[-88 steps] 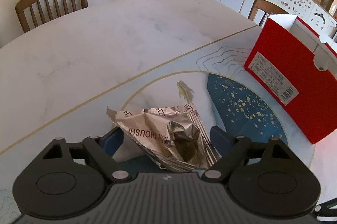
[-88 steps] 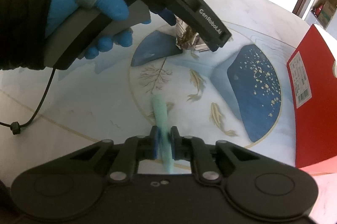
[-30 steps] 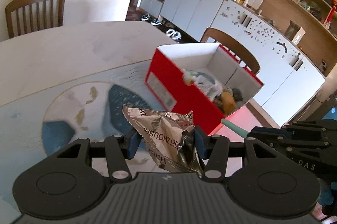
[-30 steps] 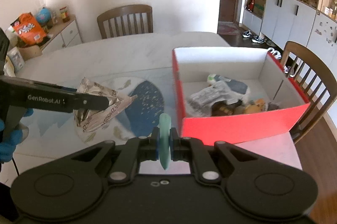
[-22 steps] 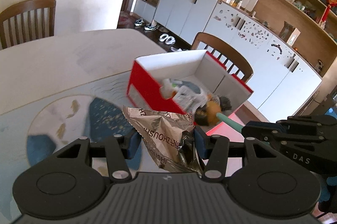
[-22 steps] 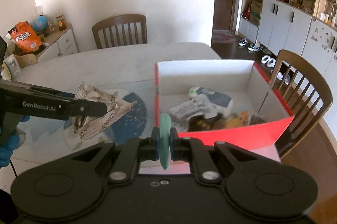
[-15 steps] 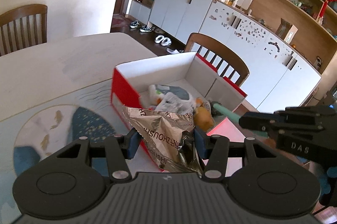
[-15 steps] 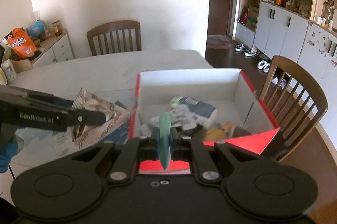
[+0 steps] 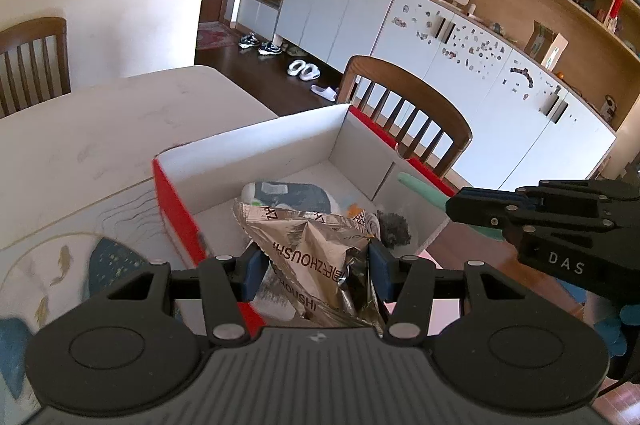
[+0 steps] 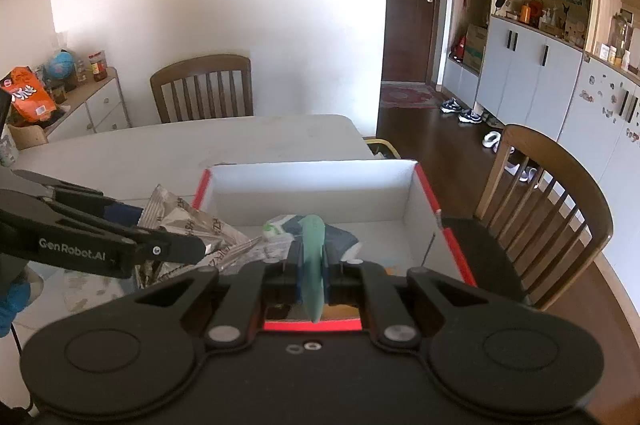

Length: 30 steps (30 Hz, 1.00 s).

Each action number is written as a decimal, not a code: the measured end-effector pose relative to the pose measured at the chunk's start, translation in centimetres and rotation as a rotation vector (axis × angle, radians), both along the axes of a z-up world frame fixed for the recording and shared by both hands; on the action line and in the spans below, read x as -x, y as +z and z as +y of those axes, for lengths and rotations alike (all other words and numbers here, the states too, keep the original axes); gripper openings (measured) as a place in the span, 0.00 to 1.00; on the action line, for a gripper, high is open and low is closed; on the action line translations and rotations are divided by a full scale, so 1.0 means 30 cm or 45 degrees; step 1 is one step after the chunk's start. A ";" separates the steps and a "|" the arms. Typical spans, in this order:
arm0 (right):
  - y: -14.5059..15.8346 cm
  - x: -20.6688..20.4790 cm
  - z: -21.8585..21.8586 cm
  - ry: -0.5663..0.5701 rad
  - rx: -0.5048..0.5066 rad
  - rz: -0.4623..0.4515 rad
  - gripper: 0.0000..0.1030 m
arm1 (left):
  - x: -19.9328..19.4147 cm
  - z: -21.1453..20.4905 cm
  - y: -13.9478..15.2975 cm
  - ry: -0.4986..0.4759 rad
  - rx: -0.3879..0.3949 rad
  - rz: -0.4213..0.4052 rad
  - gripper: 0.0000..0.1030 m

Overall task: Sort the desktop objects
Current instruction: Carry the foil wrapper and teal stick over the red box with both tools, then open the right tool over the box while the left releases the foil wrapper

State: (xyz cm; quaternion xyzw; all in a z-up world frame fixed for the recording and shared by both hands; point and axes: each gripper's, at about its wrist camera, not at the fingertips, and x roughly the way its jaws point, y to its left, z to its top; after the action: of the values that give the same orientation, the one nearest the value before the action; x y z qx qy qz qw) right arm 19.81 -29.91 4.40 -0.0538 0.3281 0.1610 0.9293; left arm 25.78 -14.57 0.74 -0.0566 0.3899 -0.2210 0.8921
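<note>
My left gripper point(image 9: 314, 265) is shut on a crumpled silver foil wrapper point(image 9: 316, 257) with dark lettering, held over the near left corner of the red box point(image 9: 180, 221). The box has white inner walls point(image 10: 312, 185) and holds several items, among them a dark blue and white packet point(image 9: 288, 191). My right gripper point(image 10: 314, 275) is shut on a flat mint-green piece point(image 10: 313, 257) that stands on edge above the box. In the left wrist view that green piece point(image 9: 420, 191) pokes out of the right gripper point(image 9: 454, 207) at the box's far right wall. The wrapper point(image 10: 188, 225) shows at left in the right wrist view.
The box sits on a white marble table point(image 9: 80, 129) with a round blue fish-pattern mat point(image 9: 60, 265). A wooden chair point(image 9: 412, 113) stands right behind the box, another chair point(image 10: 202, 89) at the table's far side. White cabinets line the wall. A blue-gloved hand point(image 10: 12, 301) holds the left gripper.
Both grippers have travelled from beside the box to above its open top, each keeping its hold. The box now fills the middle of both views.
</note>
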 end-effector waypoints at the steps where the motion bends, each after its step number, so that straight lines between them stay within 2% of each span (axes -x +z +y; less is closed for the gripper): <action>1: -0.006 -0.015 -0.008 -0.001 0.003 0.003 0.08 | -0.016 -0.011 -0.004 -0.003 -0.001 0.008 0.50; 7: -0.054 -0.104 -0.038 -0.014 0.029 0.035 0.08 | -0.106 -0.079 -0.052 -0.011 -0.012 0.085 0.50; 13: -0.116 -0.187 -0.061 -0.024 0.045 0.090 0.08 | -0.173 -0.144 -0.086 -0.041 -0.088 0.094 0.50; 19: -0.187 -0.280 -0.088 -0.061 0.056 0.168 0.00 | -0.226 -0.187 -0.119 -0.078 -0.139 0.116 0.50; 21: -0.220 -0.307 -0.093 -0.060 0.036 0.220 0.00 | -0.244 -0.202 -0.138 -0.087 -0.156 0.134 0.50; 24: -0.265 -0.330 -0.091 -0.079 0.071 0.252 0.00 | -0.259 -0.213 -0.158 -0.097 -0.168 0.161 0.50; 28: -0.268 -0.326 -0.101 -0.075 0.039 0.265 0.02 | -0.274 -0.224 -0.180 -0.121 -0.174 0.191 0.51; 30: -0.266 -0.320 -0.103 -0.063 0.038 0.267 0.06 | -0.286 -0.228 -0.192 -0.140 -0.165 0.221 0.51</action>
State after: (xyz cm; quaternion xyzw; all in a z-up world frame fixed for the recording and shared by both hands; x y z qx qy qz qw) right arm 29.42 -32.99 -3.57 -0.0426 0.4270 0.1377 0.8927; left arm 34.35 -21.40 -5.03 0.0036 0.4815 -0.2383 0.8434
